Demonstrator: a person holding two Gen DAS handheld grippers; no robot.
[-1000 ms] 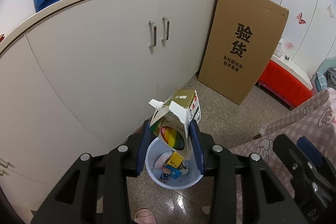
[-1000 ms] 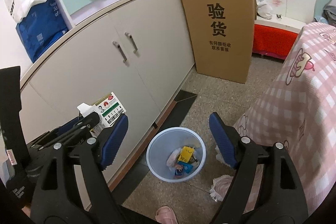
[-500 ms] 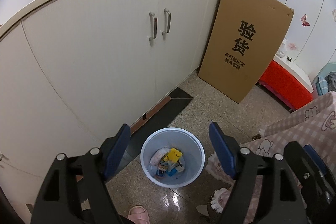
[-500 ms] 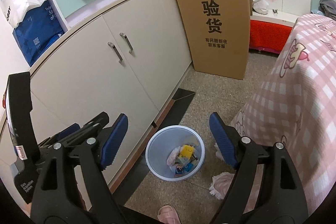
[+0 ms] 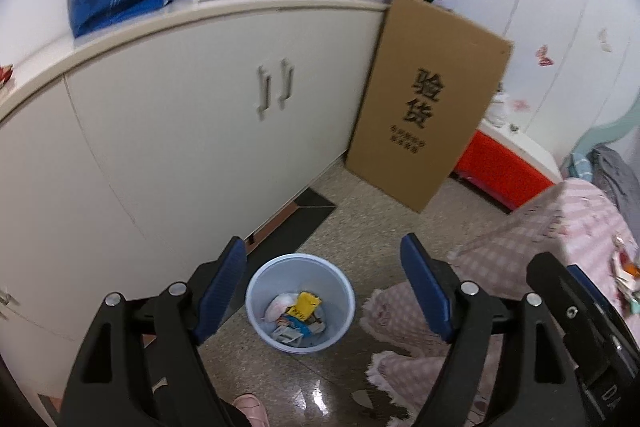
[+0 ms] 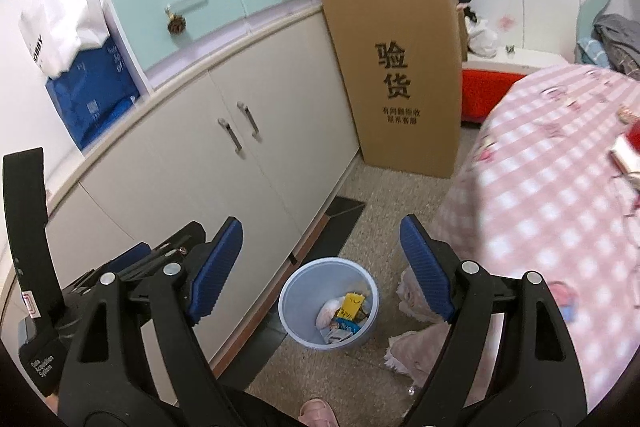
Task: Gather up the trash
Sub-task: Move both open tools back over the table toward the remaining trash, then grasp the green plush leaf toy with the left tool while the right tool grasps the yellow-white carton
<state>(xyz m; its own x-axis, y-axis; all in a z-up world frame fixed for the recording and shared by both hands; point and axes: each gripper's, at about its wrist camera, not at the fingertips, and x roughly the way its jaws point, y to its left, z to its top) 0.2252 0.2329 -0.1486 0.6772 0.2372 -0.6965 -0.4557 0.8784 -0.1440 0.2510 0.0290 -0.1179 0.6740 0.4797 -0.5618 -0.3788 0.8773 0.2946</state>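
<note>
A pale blue trash bin (image 5: 260, 323) stands on the floor beside the cabinet, holding a yellow wrapper (image 5: 306, 305), crumpled white paper and other scraps. My left gripper (image 5: 322, 239) hangs above the bin, open, with nothing between its blue pads. In the right wrist view the same bin (image 6: 296, 331) lies below my right gripper (image 6: 321, 221), which is also open and empty. More small litter (image 6: 624, 151) lies on the pink checked bedcover at the far right, blurred.
A long cream cabinet (image 5: 180, 131) runs along the left. A tall cardboard box (image 5: 424, 107) leans at its end, with a red bench (image 5: 496, 167) behind it. The pink checked bed (image 6: 560, 211) fills the right. A pink slipper (image 6: 316, 411) is below the bin.
A second ago my left gripper was shut on a gold and white carton over the bin. Its jaws have since opened and the carton is gone from them. Both grippers have risen away from the bin.
</note>
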